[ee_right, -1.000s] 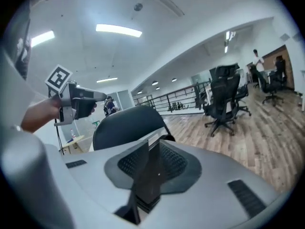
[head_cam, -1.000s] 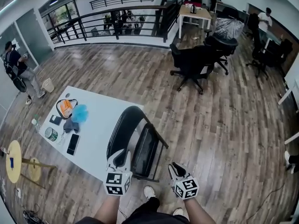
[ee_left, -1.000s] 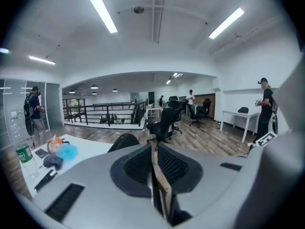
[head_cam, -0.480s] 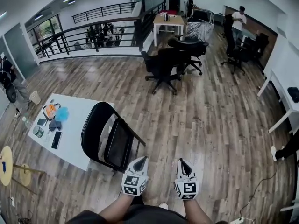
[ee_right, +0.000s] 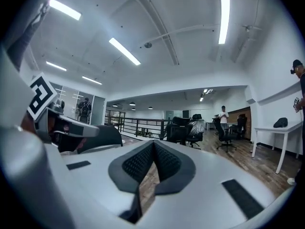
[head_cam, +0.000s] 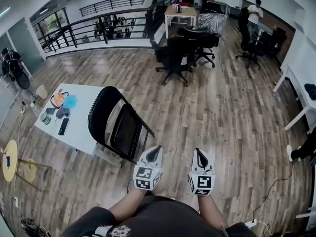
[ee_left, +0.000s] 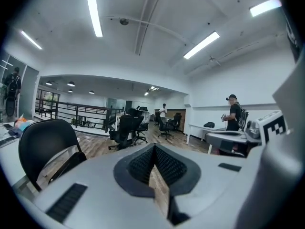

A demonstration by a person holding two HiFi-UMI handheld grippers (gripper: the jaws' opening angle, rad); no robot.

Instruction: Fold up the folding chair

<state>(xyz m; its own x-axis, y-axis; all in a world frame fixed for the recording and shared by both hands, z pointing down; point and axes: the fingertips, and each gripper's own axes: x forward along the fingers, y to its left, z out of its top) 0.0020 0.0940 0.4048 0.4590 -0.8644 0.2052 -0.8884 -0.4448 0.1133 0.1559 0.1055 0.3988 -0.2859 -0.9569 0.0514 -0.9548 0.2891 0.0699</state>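
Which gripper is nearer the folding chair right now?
Left. The left gripper sits just off the near corner of the folding chair, not touching; the right gripper is farther right.

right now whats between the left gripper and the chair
Only bare wood floor, as the head view shows. The left gripper, shut and empty, hangs short of the chair and does not touch it.

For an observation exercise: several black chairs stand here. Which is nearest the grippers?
The folding chair beside the white table, on thin metal legs; the office chairs stand farther off on wheeled bases.
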